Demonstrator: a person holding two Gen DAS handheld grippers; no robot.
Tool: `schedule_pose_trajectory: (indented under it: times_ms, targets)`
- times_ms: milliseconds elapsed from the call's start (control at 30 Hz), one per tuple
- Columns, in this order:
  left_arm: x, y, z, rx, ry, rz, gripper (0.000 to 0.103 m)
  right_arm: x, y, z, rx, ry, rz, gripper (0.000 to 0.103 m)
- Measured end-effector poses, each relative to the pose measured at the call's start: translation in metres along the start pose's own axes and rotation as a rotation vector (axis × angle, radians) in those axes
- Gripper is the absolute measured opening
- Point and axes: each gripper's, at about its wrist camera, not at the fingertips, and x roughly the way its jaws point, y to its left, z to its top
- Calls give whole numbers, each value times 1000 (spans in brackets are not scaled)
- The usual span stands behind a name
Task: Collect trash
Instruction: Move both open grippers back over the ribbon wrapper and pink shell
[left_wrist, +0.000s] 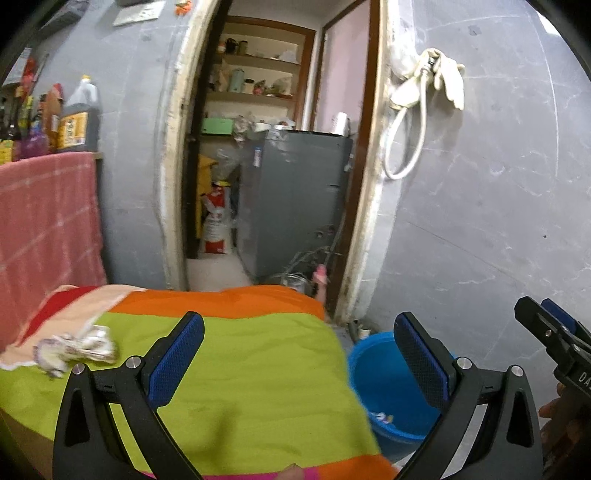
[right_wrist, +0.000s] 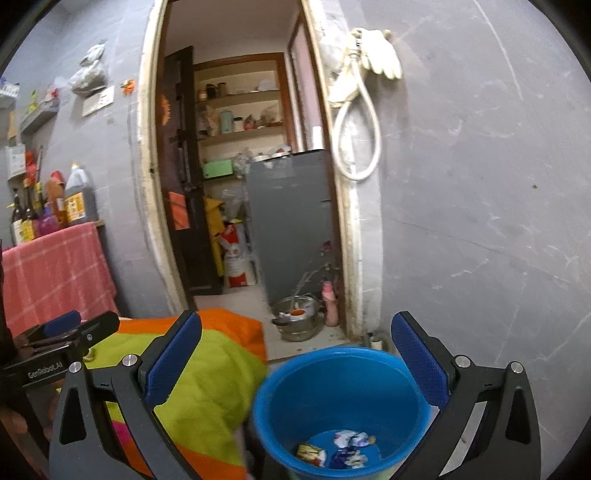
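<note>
A crumpled white and purple wrapper (left_wrist: 75, 349) lies on the striped green and orange cloth (left_wrist: 236, 369) at the left. My left gripper (left_wrist: 299, 354) is open and empty above the cloth, to the right of the wrapper. A blue bucket (right_wrist: 284, 387) stands on the floor beside the cloth; it also shows in the left wrist view (left_wrist: 384, 384). Several wrappers (right_wrist: 340, 450) lie in its bottom. My right gripper (right_wrist: 295, 354) is open and empty above the bucket. It shows at the right edge of the left wrist view (left_wrist: 550, 325).
A pink checked cloth (left_wrist: 44, 229) hangs at the left under bottles (left_wrist: 79, 118). A doorway leads to a grey fridge (left_wrist: 295, 199). A steel pot (right_wrist: 297, 321) and pink bottle (right_wrist: 330, 302) stand by the doorframe. A grey wall (right_wrist: 480, 221) is on the right.
</note>
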Motion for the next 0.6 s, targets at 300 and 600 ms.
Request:
schedule_pose_trajectory:
  times_ms: [300,600]
  targets:
    - [-46,72,-1,-55,-26,131,101,5,69,1,-27,14,133,103]
    - [-84,141,-13,-97,-36,270,101,14,136,-9,-42,38,245,103]
